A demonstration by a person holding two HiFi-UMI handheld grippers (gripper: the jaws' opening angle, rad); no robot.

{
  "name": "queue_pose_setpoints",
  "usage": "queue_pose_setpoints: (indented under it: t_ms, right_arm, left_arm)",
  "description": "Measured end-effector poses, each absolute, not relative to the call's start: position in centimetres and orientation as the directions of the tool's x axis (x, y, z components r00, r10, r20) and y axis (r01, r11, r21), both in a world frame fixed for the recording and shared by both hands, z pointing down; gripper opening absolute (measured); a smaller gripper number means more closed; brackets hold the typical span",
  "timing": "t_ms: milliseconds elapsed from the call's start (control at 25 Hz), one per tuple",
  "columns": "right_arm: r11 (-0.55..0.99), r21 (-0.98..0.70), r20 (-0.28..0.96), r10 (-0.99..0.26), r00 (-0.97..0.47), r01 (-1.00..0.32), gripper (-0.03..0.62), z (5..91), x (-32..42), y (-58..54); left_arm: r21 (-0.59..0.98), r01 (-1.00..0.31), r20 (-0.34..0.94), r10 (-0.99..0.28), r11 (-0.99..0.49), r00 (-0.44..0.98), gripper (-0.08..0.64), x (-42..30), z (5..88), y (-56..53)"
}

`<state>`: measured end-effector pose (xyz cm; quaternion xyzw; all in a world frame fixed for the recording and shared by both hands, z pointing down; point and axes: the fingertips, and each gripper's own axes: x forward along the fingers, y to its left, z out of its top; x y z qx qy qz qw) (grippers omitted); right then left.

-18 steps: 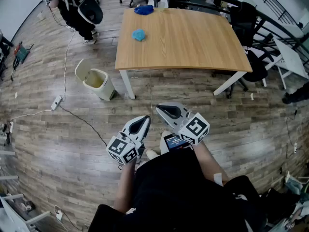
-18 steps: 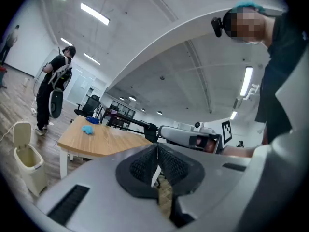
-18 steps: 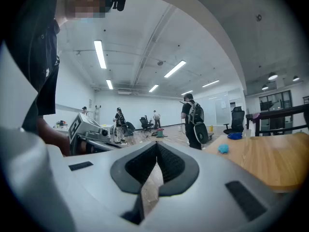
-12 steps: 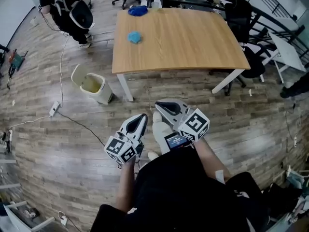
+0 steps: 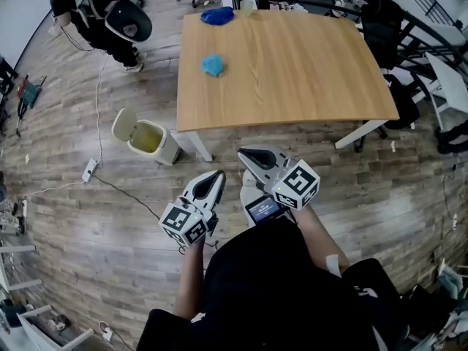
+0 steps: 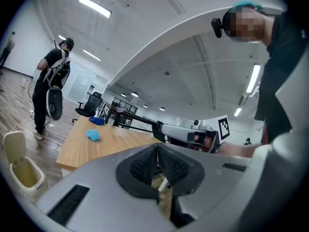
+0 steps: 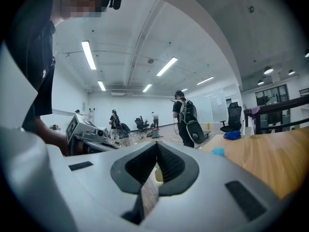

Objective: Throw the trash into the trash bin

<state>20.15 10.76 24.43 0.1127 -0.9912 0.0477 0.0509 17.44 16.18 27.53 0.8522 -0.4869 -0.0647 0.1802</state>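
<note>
Before the table (image 5: 307, 72) bearing blue trash (image 5: 213, 65), left gripper (image 5: 217, 175) and right gripper (image 5: 246, 153) are both closed and empty, bin (image 5: 147, 138) nearby.

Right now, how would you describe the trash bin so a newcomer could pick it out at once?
Find the big wooden table in the middle of the room. On the plank floor just off its near-left leg stands the trash bin, small and cream-coloured. Unlike the flat white power strip nearby, it is a box with its lid flipped open and a yellowish inside.
</note>
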Motion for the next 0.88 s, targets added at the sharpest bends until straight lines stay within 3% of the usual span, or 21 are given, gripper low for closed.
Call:
queue_pose_setpoints:
  t_ms: [280, 600, 880]
  right_arm:
    - [0.985, -0.079, 0.104, -0.148, -0.984, -0.156, -0.003, 22.8, 17.1, -0.8]
    - [0.982, -0.104, 0.105, -0.147, -0.984, -0.158, -0.003, 23.1, 15.0, -12.0]
    - [0.968, -0.173, 0.132, -0.162, -0.978, -0.184, -0.003, 25.3, 13.0, -17.8]
  left_arm:
    - [0.346, -0.820, 0.079, -0.856, -0.456, 0.510, 0.008, 14.0, 26.1, 2.9]
    - [0.361, -0.819, 0.097, -0.855, -0.446, 0.509, 0.008, 13.1, 26.7, -9.5]
    - [0.309, -0.871, 0.185, -0.874, -0.382, 0.449, 0.009, 9.9, 29.1, -16.4]
